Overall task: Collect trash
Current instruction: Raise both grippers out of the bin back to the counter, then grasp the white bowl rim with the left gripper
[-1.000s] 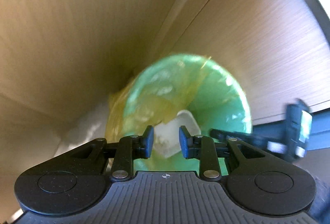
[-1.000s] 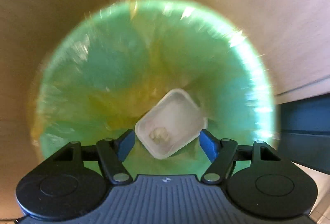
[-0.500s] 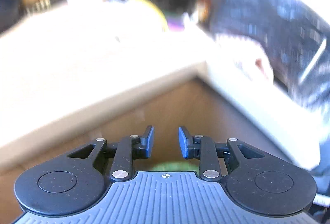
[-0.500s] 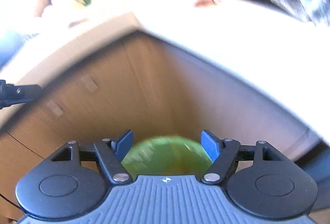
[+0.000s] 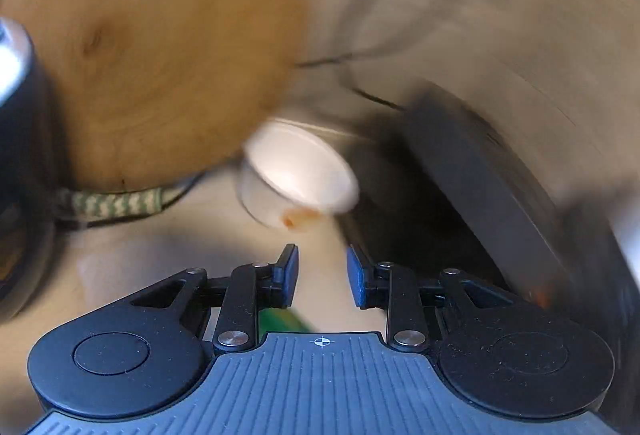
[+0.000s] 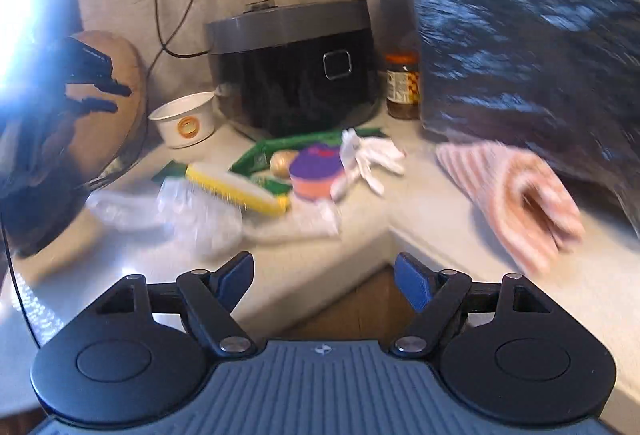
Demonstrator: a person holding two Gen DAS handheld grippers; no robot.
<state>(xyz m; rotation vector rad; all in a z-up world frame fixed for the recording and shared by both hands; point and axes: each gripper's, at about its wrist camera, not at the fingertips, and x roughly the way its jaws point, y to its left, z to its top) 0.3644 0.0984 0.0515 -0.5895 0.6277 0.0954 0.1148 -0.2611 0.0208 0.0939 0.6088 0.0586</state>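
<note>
In the right wrist view, trash lies on the grey counter [image 6: 360,235]: crumpled clear plastic [image 6: 200,215], a green wrapper [image 6: 280,151], a crumpled white tissue [image 6: 372,159] and a purple-and-orange sponge [image 6: 316,173]. My right gripper [image 6: 324,275] is open and empty, at the counter's inner corner. My left gripper [image 5: 318,271] is partly open and empty, just short of a white bowl [image 5: 296,179] with an orange mark. The left gripper also shows at far left in the right wrist view [image 6: 96,91]. The left wrist view is blurred.
A black rice cooker [image 6: 296,75] stands at the back with a jar [image 6: 402,87] to its right. A round wooden board [image 5: 152,47] leans at left. A yellow brush [image 6: 236,187], a potato [image 6: 284,163] and a pink striped towel [image 6: 516,203] lie on the counter.
Both grippers have risen from over the green-lined bin, where a white tray lay, up to counter level. The left now faces the white bowl and wooden board.
</note>
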